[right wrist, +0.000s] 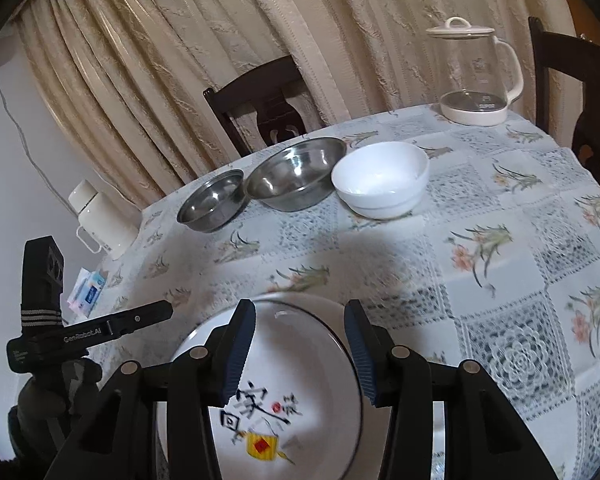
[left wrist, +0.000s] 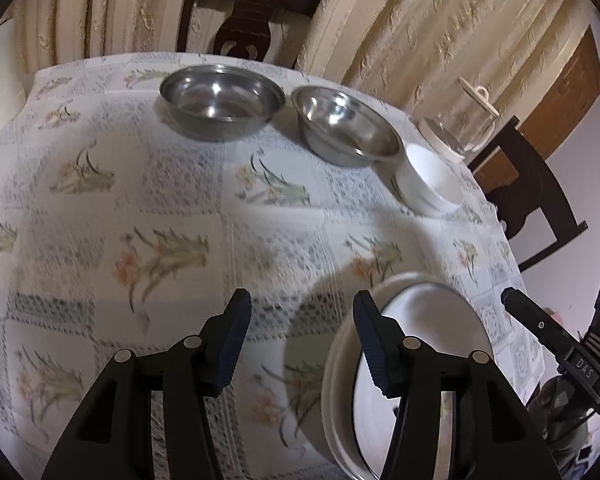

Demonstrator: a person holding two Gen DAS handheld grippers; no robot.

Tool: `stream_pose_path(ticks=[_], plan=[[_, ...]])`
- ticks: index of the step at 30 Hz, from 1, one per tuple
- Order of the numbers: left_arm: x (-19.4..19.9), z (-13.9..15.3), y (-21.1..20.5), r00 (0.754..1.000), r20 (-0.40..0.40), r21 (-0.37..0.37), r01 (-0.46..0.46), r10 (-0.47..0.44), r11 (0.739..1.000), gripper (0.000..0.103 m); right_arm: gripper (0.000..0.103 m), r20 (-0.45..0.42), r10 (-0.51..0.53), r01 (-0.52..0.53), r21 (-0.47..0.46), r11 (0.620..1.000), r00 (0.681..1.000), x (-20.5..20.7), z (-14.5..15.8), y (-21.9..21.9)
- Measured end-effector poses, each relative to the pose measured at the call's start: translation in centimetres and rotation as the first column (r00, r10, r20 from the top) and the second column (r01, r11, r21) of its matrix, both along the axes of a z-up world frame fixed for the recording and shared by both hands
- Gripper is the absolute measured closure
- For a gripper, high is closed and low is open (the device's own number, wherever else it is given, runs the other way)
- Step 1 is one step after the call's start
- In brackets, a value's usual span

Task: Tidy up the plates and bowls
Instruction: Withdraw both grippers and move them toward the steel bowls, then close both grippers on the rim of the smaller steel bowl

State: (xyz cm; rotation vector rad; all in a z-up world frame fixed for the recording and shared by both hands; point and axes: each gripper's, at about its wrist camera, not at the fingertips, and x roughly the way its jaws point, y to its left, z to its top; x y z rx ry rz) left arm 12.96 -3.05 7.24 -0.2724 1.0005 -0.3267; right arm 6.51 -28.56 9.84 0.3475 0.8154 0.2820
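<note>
Two claws hung wide and empty: my right claw (right wrist: 300, 354) over the stacked plates (right wrist: 296, 392), my left claw (left wrist: 302, 338) beside them. Next, I judged, gripping a rim; bowls (right wrist: 292, 174) waited beyond.

Far row on table (right wrist: 500, 280): small steel bowl (right wrist: 212, 200) left, large steel bowl (right wrist: 296, 176) centre, white bowl (right wrist: 380, 180) right; kettle (right wrist: 474, 76) behind; plates (right wrist: 300, 380) nearest.
</note>
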Motion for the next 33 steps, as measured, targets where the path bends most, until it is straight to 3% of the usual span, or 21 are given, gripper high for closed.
stream_pose_path(ticks=[20,27,33], plan=[[12.4,0.5,8.2,0.986,0.031,0.023,-0.162,0.161,0.987,0.049,0.054,-0.159,0.133,-0.116,0.112,0.987,0.978,10.8,0.3,5.0],[17.1,-1.1,10.3,0.98,0.013,0.001,-0.2,0.2,0.98,0.049,0.054,-0.215,0.2,-0.179,0.112,0.977,0.956,15.5,-0.2,9.2],[20.2,-2.5,11.0,0.979,0.008,-0.022,-0.202,0.203,0.979,0.049,0.054,-0.287,0.234,-0.188,0.179,0.966,0.929,19.2,-1.5,11.7]])
